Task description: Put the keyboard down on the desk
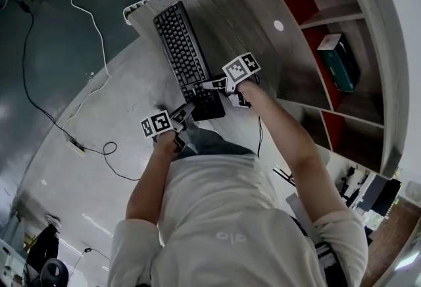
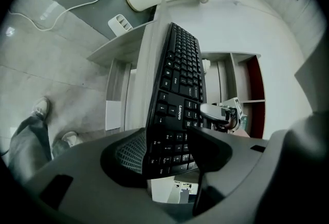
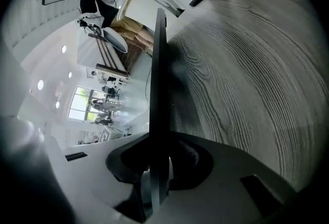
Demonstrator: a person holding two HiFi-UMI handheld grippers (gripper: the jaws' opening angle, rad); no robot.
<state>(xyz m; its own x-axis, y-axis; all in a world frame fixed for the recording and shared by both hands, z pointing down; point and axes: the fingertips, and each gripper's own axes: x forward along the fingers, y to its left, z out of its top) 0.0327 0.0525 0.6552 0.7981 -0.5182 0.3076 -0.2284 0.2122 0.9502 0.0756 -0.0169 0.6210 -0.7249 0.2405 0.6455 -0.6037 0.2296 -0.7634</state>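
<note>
keyboard (image 1: 179,45) lettered lenovo, near end clenched by left gripper (image 1: 183,110) and right gripper (image 1: 212,85), over wood-grain desk (image 1: 253,35)

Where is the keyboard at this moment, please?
In the head view, the keyboard stretches over the left part of the desk, its near end gripped by the left gripper and the right gripper.

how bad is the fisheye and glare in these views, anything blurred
Head view: edges bend mildly, keyboard sharp. Left gripper view: strong fisheye, black corners, keys legible. Right gripper view: same fisheye, desk grain crisp, windows blown out, keyboard edge soft near the right claw.
</note>
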